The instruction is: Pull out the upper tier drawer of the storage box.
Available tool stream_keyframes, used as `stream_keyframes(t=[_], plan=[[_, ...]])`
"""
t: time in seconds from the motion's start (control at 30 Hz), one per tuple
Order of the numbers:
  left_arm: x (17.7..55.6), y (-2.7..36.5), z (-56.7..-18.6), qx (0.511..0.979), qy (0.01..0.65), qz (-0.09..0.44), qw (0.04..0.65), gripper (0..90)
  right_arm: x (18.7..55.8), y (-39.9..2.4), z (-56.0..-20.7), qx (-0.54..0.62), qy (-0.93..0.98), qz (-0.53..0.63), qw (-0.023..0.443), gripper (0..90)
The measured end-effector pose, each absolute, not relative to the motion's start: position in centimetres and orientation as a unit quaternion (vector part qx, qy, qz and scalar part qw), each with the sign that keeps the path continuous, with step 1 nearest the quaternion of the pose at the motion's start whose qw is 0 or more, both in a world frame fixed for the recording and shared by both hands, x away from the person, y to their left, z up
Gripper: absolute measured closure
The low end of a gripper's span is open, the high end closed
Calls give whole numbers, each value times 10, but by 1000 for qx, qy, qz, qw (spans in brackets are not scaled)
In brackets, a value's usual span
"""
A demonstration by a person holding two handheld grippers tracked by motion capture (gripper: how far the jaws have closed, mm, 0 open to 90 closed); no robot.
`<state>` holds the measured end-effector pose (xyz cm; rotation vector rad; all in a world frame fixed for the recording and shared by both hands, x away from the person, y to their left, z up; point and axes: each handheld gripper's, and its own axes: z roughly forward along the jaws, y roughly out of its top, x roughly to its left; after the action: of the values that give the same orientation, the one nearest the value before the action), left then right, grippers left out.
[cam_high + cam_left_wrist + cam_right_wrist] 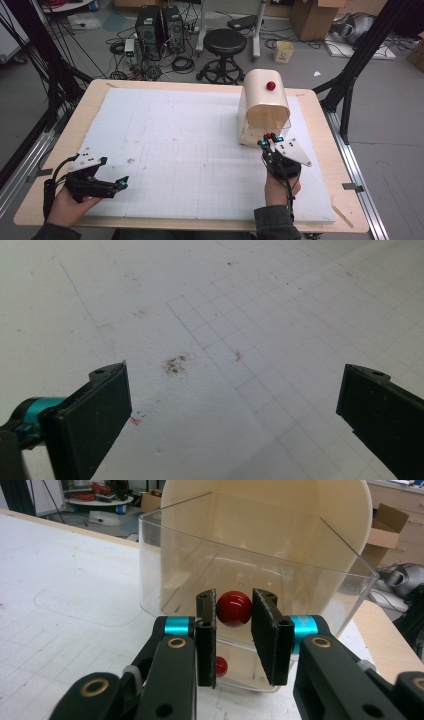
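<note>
We had our right gripper point(234, 611) pinching the red round knob point(233, 608) of the clear plastic drawer point(175, 575), barely pulled from the cream box point(264, 95); our left gripper point(235, 405) rested with jaws spread.

Looked along the right gripper point(234, 611), its two black jaws closed on a red knob point(233, 608) fixed to the front of a clear plastic drawer point(165, 575). Pads point(206, 615) pressed against the knob's sides, teal collars just behind them. Drawer stood pulled out from a cream, round-topped box point(345, 510), walls transparent and slanted. Lower down, between the jaws, showed a second, smaller red knob point(220, 666) on the box's front. Beneath lay a white gridded board point(60, 580) with a pale wooden table edge point(385, 640) at right; cluttered room behind.
</note>
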<state>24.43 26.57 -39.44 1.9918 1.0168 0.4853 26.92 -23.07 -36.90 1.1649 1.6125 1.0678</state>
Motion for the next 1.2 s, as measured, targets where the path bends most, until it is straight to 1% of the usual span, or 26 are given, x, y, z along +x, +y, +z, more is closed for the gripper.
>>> stream_keyframes(t=[0.53,1.2], plan=[[244,265,-394,793,404,193,414,17,251,-233,-369,459,646,436,425,729],[245,265,-394,792,404,192,415,17,242,-232,-371,456,647,441,423,728]])
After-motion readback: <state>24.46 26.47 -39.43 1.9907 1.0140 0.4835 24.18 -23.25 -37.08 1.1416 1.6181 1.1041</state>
